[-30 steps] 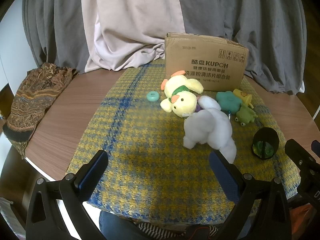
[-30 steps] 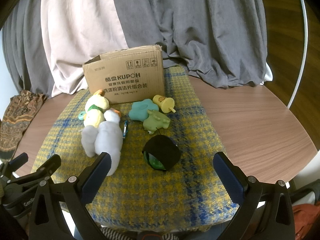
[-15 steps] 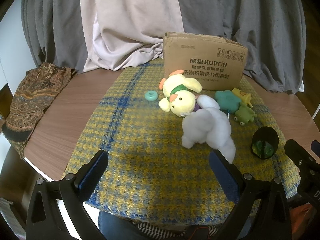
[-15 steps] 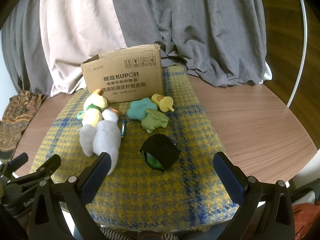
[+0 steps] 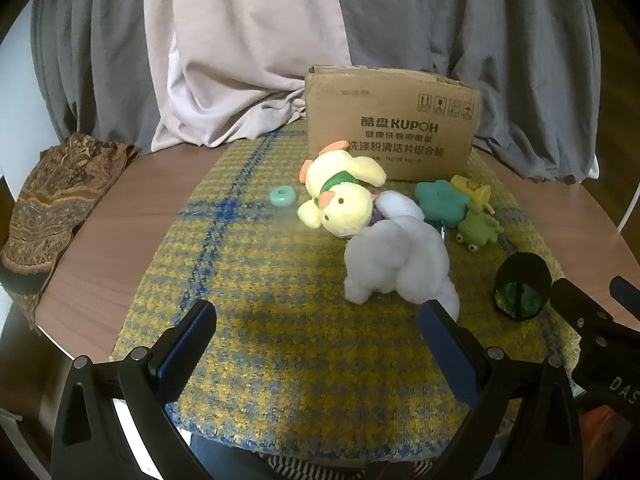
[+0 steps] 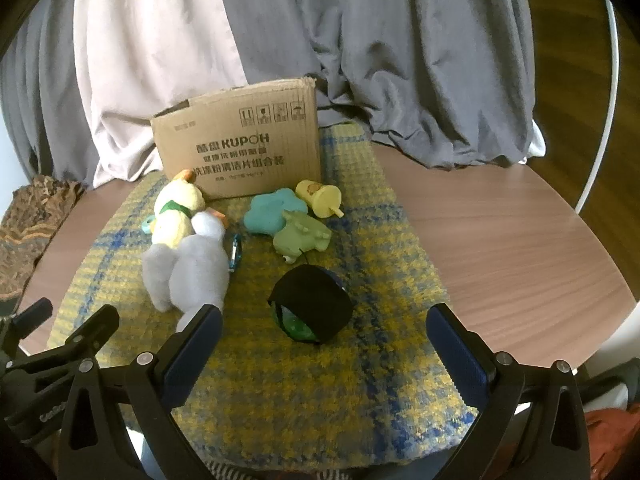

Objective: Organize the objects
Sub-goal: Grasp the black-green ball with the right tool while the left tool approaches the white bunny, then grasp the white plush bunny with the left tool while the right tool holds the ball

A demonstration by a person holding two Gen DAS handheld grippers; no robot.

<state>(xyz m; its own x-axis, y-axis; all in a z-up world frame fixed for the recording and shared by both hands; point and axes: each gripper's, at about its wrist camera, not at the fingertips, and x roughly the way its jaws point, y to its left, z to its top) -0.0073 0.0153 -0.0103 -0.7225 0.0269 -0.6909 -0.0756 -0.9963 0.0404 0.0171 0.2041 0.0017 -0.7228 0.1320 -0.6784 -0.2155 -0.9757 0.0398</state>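
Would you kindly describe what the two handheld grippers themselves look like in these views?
Both look alike. The left gripper and right gripper each have two matte black, angular plastic fingers with triangular cut-outs and silver screw heads, tipped with dark blue pads. White lettering marks each gripper's body where it shows in the other camera; it is only partly readable. No cables or sleeves are visible.

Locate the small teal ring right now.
In the left wrist view the teal ring lies on the yellow-and-blue cloth, just left of the yellow plush and in front-left of the cardboard box; the right wrist view mostly hides it.
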